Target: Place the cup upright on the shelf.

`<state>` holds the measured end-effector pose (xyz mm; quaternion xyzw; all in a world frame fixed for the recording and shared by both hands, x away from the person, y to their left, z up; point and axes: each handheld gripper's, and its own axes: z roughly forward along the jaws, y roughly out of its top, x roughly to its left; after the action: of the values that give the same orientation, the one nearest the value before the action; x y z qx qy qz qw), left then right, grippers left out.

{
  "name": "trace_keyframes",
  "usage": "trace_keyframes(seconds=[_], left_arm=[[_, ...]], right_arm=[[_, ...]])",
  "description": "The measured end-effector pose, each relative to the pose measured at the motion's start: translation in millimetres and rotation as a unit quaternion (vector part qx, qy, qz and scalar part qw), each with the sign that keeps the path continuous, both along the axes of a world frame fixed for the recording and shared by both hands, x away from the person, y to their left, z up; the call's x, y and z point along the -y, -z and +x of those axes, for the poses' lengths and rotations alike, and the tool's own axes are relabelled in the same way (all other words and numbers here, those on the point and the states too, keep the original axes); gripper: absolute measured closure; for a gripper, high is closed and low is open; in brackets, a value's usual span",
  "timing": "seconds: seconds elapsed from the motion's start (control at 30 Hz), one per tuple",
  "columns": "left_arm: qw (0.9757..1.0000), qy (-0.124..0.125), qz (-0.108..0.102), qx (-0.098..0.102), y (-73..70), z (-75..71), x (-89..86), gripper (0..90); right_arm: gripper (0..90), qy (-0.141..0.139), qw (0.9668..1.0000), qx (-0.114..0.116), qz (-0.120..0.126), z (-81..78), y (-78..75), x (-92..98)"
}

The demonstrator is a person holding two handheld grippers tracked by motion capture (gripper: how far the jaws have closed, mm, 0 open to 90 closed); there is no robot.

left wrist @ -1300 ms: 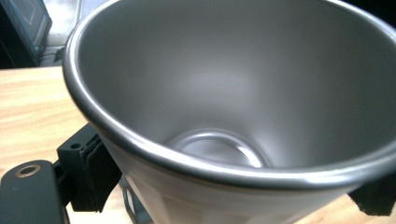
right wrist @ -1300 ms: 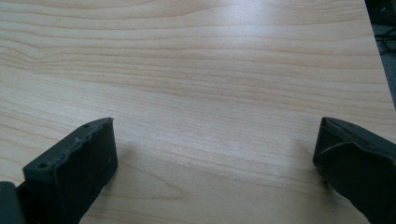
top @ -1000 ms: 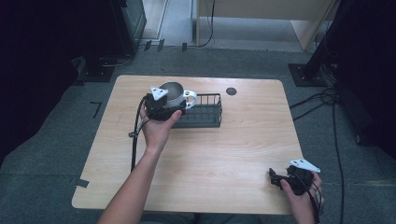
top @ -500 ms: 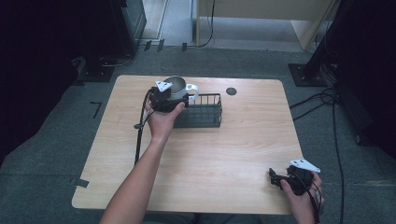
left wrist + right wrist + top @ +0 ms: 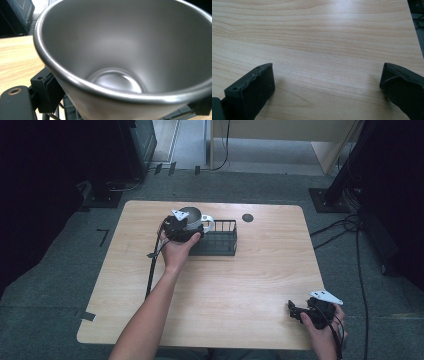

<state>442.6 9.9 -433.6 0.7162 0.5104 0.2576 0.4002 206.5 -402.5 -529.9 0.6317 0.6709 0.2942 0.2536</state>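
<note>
Wood-grain tabletop [image 5: 235, 285] is taking up most of the high view, pale and bare apart from a small dark round disc [image 5: 247, 217] sitting near its far edge. Next in size, a black wire basket [image 5: 220, 240] is standing on the far half of the table, just to the right of your left hand [image 5: 176, 252].

You are holding the left gripper [image 5: 181, 227] at the basket's left end, and its jaws are pinching a metal cup [image 5: 130, 57] across its rim and wall. In the left gripper view the cup's brushed grey inside is tilting toward the camera, with one black pad [image 5: 48, 92] pressing on the outer wall at lower left and the other showing at the lower right corner. From the high view the cup is sitting over the basket's left end, beside a white mug handle [image 5: 207, 223]; whether the cup is touching the wire cannot be told.

You are resting your right hand [image 5: 322, 330] near the table's near right corner, well apart from the basket. The right gripper [image 5: 300, 312] is lying low over the bare wood, and its jaws are standing spread wide with nothing between them, as the right gripper view is showing.
</note>
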Motion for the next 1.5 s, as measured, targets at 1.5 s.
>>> trace_keyframes(seconds=[1.5], left_arm=[[0.9996, 0.026, -0.007, 0.001, -36.8, -38.2, -30.2, 0.0]], right_arm=[[0.0, 0.000, 1.0000, 0.000, 0.000, 0.1, 0.0, 0.1]])
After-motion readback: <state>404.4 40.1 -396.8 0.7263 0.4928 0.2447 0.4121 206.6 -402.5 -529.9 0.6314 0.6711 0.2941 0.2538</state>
